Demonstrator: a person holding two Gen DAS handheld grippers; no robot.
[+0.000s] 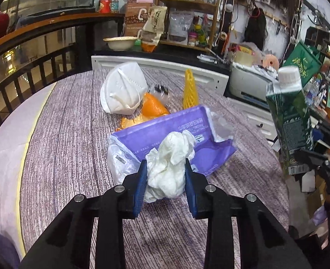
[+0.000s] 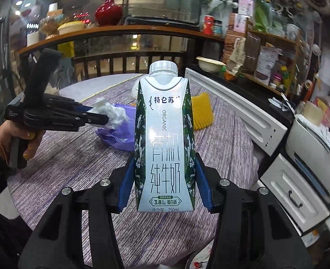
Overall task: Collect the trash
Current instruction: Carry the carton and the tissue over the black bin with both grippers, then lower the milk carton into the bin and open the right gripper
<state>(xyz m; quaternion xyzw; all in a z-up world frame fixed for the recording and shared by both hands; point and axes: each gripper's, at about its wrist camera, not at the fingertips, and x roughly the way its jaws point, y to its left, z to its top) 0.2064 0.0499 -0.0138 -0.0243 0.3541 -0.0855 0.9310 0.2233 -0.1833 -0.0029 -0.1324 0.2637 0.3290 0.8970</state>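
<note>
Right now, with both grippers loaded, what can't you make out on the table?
- Orange scrap: left wrist view, lower part behind the purple pack.
- Face mask: right wrist view, almost all behind the milk carton.
- Trash bin: in neither view.

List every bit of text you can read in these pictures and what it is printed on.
On the milk carton, held in the right gripper:
"特仑苏"
"ORGANIC"
"有机纯牛奶"
"3.8" and "蛋白质"
"净含量: 250mL"
Purple wrapper: print upside down, too small to read.
Tan bag on the counter: large characters, too blurred to read.
Green bag: yellow characters, blurred.
</note>
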